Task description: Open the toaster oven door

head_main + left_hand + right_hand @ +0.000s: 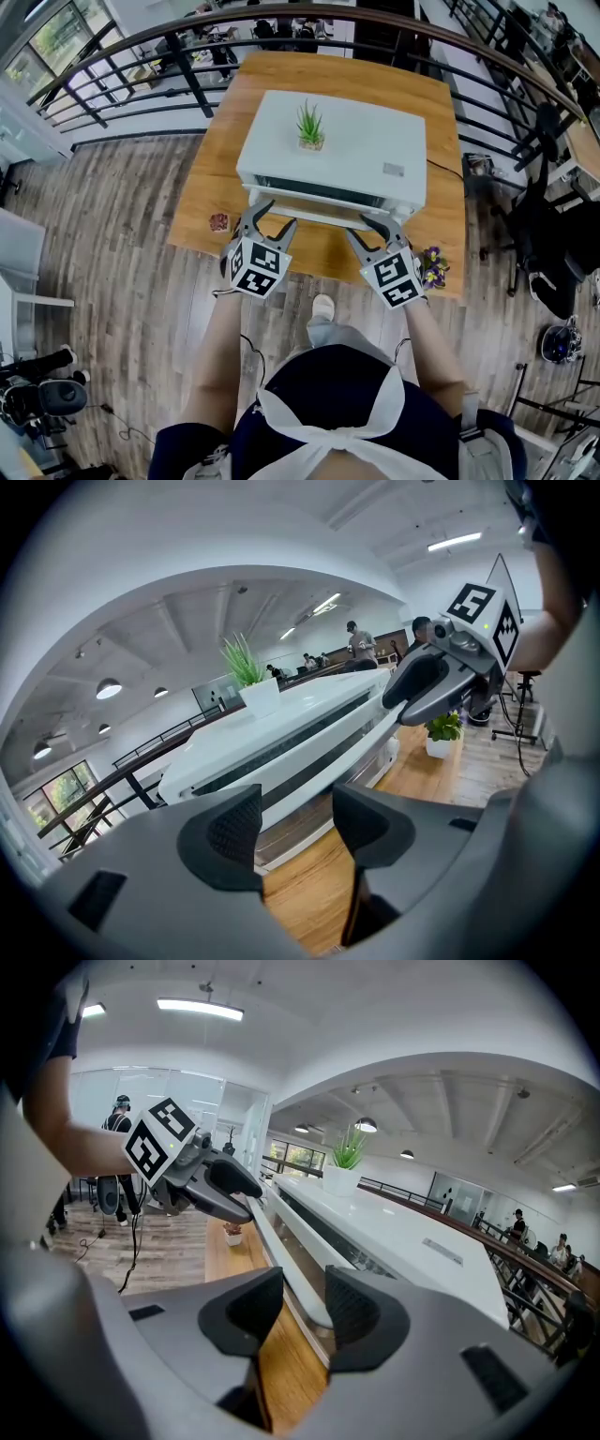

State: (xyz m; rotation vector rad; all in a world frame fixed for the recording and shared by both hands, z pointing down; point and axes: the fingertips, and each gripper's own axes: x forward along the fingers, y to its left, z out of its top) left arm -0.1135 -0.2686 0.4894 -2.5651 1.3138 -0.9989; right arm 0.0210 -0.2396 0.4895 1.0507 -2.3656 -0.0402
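A white toaster oven stands on a wooden table, its door shut and facing me. Along the door's top runs a white handle bar. My left gripper is open at the bar's left part; in the left gripper view the bar lies just beyond the bare fingers. My right gripper is at the bar's right end. In the right gripper view that end sits between the spread pads, and I see no firm press on it.
A small green plant sits on top of the oven. A little reddish pot stands at the table's front left, and a purple-flowered plant at the front right corner. A dark railing runs behind the table.
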